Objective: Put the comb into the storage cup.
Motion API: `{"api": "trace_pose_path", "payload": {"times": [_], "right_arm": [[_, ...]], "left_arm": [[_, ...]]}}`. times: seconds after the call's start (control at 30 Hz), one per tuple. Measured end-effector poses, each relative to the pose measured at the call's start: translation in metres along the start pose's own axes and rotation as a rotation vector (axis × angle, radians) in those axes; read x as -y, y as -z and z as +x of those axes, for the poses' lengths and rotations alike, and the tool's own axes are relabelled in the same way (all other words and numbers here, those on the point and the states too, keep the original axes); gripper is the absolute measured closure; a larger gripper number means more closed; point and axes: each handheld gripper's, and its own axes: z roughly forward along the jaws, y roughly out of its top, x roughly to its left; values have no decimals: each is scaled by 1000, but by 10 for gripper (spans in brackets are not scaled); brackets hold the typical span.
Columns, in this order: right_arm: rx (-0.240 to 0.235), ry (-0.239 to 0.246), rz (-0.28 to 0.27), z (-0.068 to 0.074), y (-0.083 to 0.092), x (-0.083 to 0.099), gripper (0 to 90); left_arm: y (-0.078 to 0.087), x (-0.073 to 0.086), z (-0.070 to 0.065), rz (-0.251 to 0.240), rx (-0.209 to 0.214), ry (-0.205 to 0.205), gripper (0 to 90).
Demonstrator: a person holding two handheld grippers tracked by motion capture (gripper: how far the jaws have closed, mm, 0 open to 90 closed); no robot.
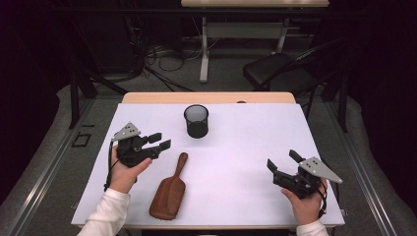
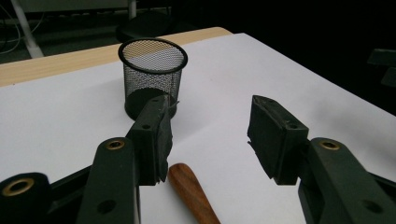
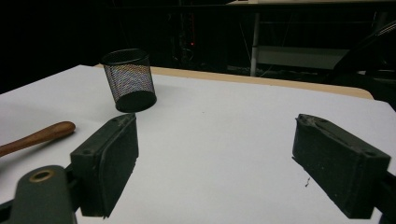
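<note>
— So, what's on my white surface [image 1: 246, 147]?

— I see a wooden hairbrush [image 1: 169, 191] lying flat near the front edge, handle pointing toward the black mesh cup [image 1: 196, 121], which stands upright farther back.

— And my hands?

— My left hand-held gripper [image 1: 158, 140] hovers just left of the brush handle, jaws apart and empty. My right hand-held gripper [image 1: 281, 162] sits well apart from both things, jaws spread, empty too.

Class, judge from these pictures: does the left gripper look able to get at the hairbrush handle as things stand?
Probably yes. The left gripper hangs open beside the hairbrush, whose handle lies bare on the white sheet, with nothing between them.
</note>
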Motion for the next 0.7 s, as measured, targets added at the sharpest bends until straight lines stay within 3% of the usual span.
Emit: {"api": "trace_pose_path", "payload": {"times": [0.2, 0.47, 0.7], "right_arm": [[3, -4, -6, -2, 0, 1, 143], [4, -9, -3, -3, 1, 1, 143], [1, -8, 2, -3, 0, 2, 144]], "left_arm": [[-17, -1, 5, 10, -20, 24, 619], [-30, 4, 5, 58, -39, 1, 722], [-37, 12, 8, 96, -41, 9, 839]]}}
